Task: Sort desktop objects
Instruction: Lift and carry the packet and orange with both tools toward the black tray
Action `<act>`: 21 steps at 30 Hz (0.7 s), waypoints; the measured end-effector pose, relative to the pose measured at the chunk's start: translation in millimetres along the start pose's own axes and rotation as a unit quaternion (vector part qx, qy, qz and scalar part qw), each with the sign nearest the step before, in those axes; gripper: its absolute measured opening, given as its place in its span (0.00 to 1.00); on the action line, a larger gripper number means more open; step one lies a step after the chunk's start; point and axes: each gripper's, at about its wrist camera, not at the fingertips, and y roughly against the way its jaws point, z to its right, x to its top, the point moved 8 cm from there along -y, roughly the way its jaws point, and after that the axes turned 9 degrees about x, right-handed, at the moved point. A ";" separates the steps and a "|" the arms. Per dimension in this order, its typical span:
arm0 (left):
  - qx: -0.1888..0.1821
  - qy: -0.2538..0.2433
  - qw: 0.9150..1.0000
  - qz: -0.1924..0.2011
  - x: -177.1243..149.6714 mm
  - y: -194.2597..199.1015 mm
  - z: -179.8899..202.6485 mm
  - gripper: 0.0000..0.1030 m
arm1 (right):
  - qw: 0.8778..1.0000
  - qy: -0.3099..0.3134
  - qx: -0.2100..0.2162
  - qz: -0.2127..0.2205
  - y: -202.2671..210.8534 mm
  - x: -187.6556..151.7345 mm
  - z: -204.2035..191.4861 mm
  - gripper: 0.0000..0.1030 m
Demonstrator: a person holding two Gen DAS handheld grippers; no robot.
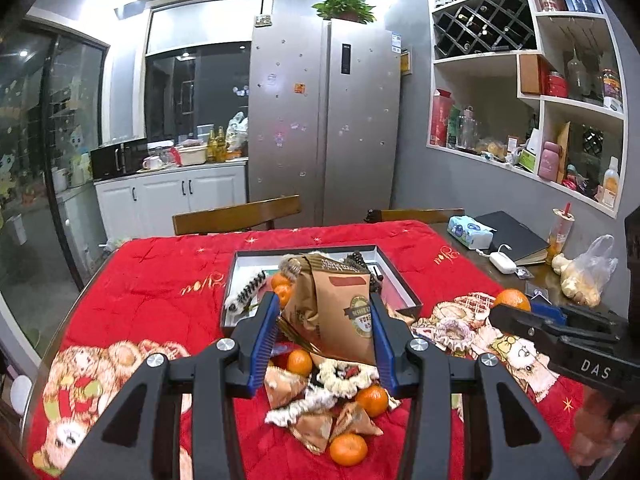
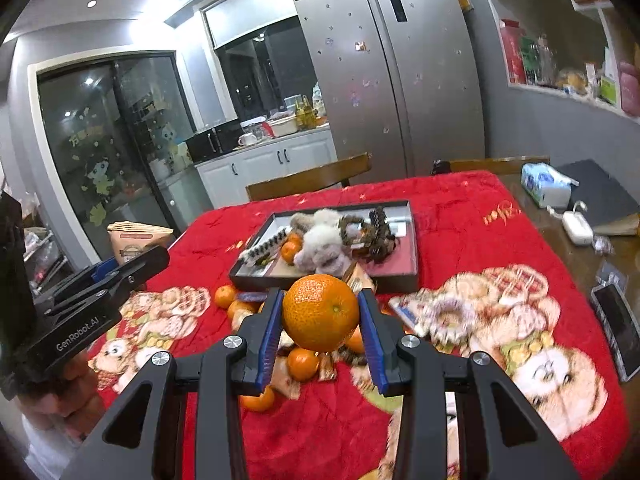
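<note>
My left gripper (image 1: 325, 332) is shut on a brown paper snack bag (image 1: 336, 308) and holds it above the red cloth, in front of the dark tray (image 1: 236, 280). My right gripper (image 2: 320, 322) is shut on a large orange (image 2: 320, 312), lifted over the pile. Below lie several small tangerines (image 1: 348, 449), brown snack packets (image 1: 316, 428) and frilly hair ties (image 1: 344, 376). The tray (image 2: 404, 276) holds fluffy hair ties (image 2: 324, 248) and tangerines (image 2: 290, 250). The right gripper with its orange (image 1: 512, 299) shows at the right of the left wrist view. The left gripper and its bag (image 2: 132, 242) appear at the left of the right wrist view.
A red blanket (image 1: 160, 280) with bear prints covers the table. At the right edge lie a tissue pack (image 1: 470, 232), a black notebook (image 1: 516, 234), a white charger (image 1: 503, 262), a plastic bag (image 1: 584, 276) and a phone (image 2: 618, 328). Wooden chairs (image 1: 236, 214) stand behind the table.
</note>
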 end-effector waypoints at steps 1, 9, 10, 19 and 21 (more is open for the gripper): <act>-0.003 -0.003 1.000 -0.001 3.2 -4.7 0.4 0.44 | 1.000 -0.001 0.001 0.000 -3.6 3.2 1.3 0.36; -0.014 -0.023 1.000 -0.004 29.0 -41.1 -4.7 0.44 | 1.000 -0.006 -0.012 -0.003 -36.1 32.0 18.1 0.36; -0.014 -0.025 1.000 -0.003 33.3 -45.6 -6.3 0.44 | 1.000 -0.005 -0.014 -0.002 -39.2 35.0 19.2 0.36; -0.028 -0.029 0.999 -0.010 55.3 -92.8 -11.8 0.44 | 1.000 0.004 -0.030 -0.008 -78.1 57.8 30.2 0.36; -0.030 -0.030 0.999 -0.019 54.7 -109.2 -12.2 0.44 | 0.999 0.002 -0.033 -0.011 -86.9 59.7 34.2 0.36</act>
